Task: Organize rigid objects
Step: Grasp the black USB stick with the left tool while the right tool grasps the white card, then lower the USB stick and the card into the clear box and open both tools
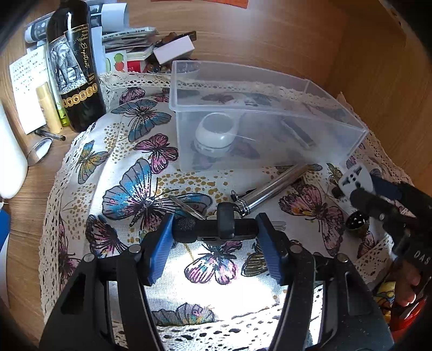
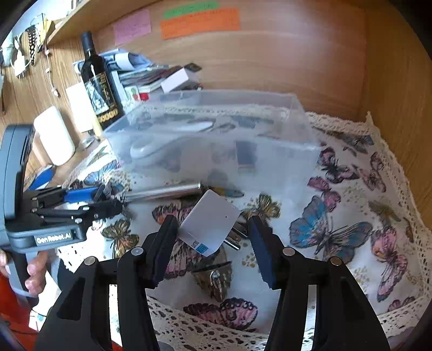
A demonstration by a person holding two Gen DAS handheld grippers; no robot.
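Left wrist: our left gripper (image 1: 214, 229) clamps the black key fob (image 1: 216, 228); right gripper (image 2: 213, 229) holds white plug adapter (image 2: 209, 225). Next, carry both to the clear bin (image 1: 243, 81) at twelve o'clock.

This looks like a home, most likely a desk or a shelf corner in a living room or study. The surface and the walls around it are wood-pattern board (image 2: 270, 67), like ordinary house furniture. A lace-edged cloth with printed butterflies (image 1: 140, 189) covers the middle. At about 10 o'clock stands a dark wine bottle (image 1: 78, 75) with an elephant on its label, and behind it, toward 11 o'clock, lies a loose heap of papers and small boxes (image 1: 135, 43). Coloured paper notes (image 2: 199, 23) stick on the back wall at 12 o'clock. A clear plastic storage box (image 1: 243, 86) sits on the cloth.
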